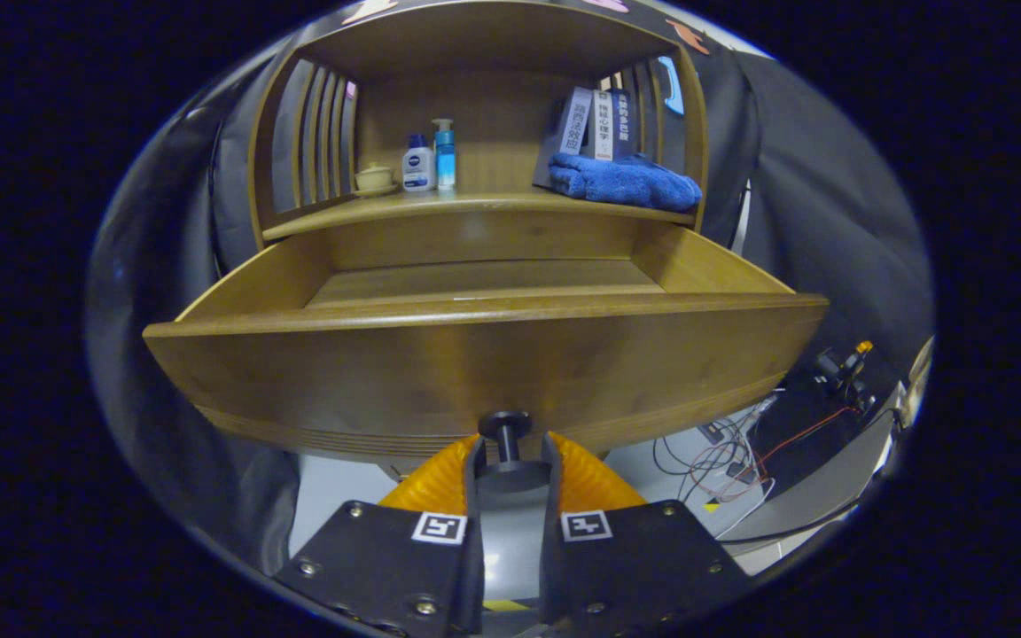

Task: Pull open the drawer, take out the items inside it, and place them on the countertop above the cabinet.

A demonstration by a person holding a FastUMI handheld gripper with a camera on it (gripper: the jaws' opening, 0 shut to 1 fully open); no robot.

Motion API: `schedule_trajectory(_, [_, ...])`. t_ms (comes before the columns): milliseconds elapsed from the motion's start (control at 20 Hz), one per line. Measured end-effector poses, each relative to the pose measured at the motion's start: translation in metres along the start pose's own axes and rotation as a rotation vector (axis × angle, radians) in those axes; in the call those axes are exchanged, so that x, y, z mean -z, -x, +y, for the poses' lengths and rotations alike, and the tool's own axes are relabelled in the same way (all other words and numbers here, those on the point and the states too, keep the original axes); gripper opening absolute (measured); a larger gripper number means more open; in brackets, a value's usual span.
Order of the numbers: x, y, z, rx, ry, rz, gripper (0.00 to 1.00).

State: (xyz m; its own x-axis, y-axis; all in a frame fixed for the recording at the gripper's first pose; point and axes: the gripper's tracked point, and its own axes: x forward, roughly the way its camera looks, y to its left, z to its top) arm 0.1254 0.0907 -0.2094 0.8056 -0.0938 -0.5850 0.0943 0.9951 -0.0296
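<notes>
- Fingers (510, 452) closed on drawer knob (505, 427), low at front centre.
- Drawer (484, 354) pulled out below surface (475, 206); stiff wood, likely heavy, so pull by knob only.
- Contents hidden behind front panel.

Drawer (484, 354) stands pulled out from the cabinet, its knob (505, 427) sitting between the fingers of the gripper (510, 465), which close on its stem. Above and behind, the countertop (475, 206) carries a small lidded cup (375, 178) far left, two bottles (430, 160) just right of it, and a folded towel (624, 180) at right with books (595, 123) leaning behind. Cables (732, 456) lie on the floor, lower right.
</notes>
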Motion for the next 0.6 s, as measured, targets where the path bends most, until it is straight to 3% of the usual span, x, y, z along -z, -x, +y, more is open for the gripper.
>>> schedule_trajectory(200, [0.003, 0.001, 0.001, -0.002, 0.011, 0.013, 0.24])
schedule_trajectory(300, [0.002, 0.004, 0.001, 0.007, 0.042, 0.028, 0.36])
schedule_trajectory(350, [-0.005, 0.01, 0.003, 0.008, 0.058, 0.008, 0.42])
schedule_trajectory(600, [-0.077, 0.044, 0.005, -0.004, 0.053, -0.182, 0.47])
